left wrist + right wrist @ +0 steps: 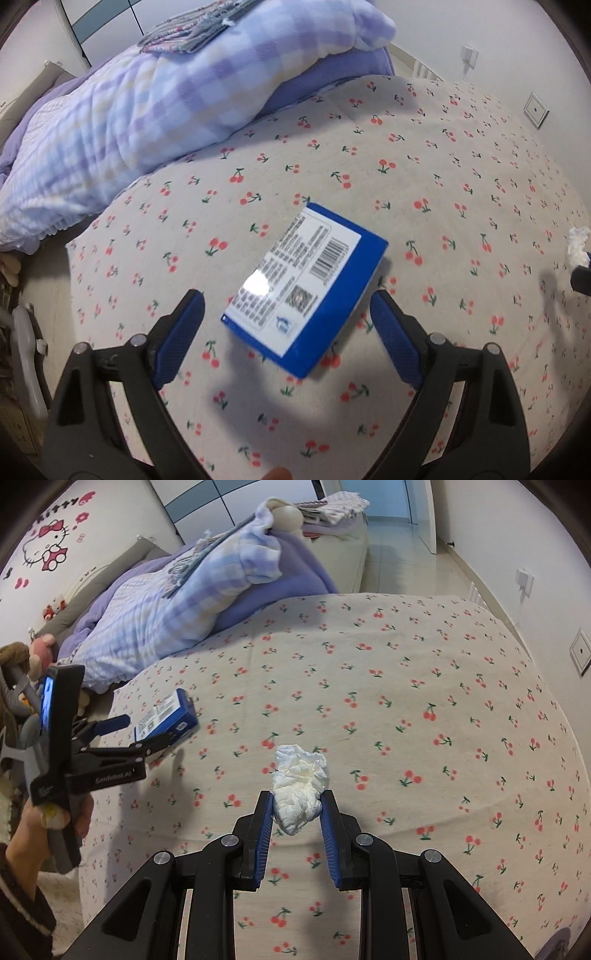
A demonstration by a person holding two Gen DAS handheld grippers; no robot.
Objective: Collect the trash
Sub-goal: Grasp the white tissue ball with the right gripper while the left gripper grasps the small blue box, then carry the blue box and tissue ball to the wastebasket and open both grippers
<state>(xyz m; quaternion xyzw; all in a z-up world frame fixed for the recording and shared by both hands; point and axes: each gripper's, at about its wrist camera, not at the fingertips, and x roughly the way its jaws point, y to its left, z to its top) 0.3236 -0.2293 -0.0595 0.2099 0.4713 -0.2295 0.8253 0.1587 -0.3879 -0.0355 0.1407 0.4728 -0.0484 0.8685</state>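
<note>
A blue box point(306, 288) with a white barcode label lies face up on the cherry-print bedsheet point(443, 177). My left gripper point(286, 295) stands open astride it, with a gap showing between the left pad and the box. The right wrist view shows the same box point(166, 716) between the fingers of the left gripper point(144, 731), near the bed's left edge. My right gripper point(295, 797) is shut on a crumpled white tissue point(301, 786), held above the sheet. That tissue point(578, 240) also shows at the right rim of the left wrist view.
A purple and blue checked blanket point(166, 609) is heaped along the far left of the bed, with folded cloth point(332, 506) beyond it. Plush toys point(40, 653) sit off the bed's left edge. Wall sockets point(581, 651) are on the right wall. A hand point(33, 834) holds the left gripper.
</note>
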